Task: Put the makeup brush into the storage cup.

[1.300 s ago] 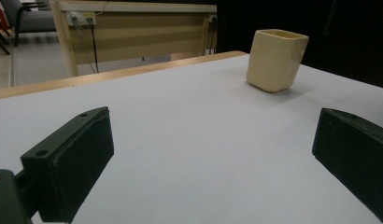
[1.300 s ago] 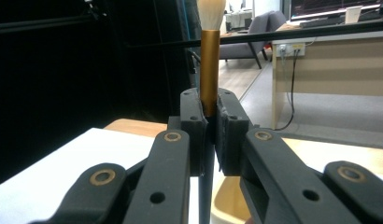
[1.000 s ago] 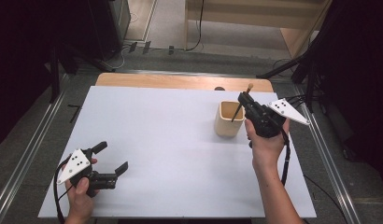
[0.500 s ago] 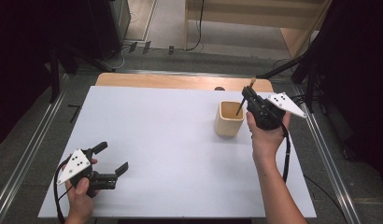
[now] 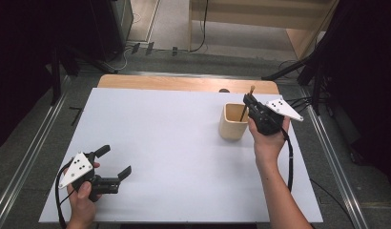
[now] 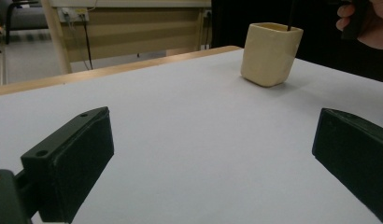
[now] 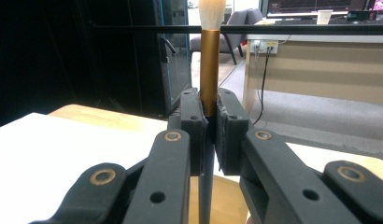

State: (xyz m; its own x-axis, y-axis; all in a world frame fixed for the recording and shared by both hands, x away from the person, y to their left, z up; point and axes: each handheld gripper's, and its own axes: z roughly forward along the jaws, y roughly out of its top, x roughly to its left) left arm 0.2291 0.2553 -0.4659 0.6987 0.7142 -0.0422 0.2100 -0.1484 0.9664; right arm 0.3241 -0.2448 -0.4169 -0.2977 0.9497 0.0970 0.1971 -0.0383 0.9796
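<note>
while the left hand-held gripper rests wide open and empty near the bench front edge, the right hand-held gripper clamps a brush upright over the cream cup; lowering it straight in, then releasing, looks next.

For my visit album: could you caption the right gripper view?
Right tongs shut on a brush, bristles up, above the beige cup.
</note>
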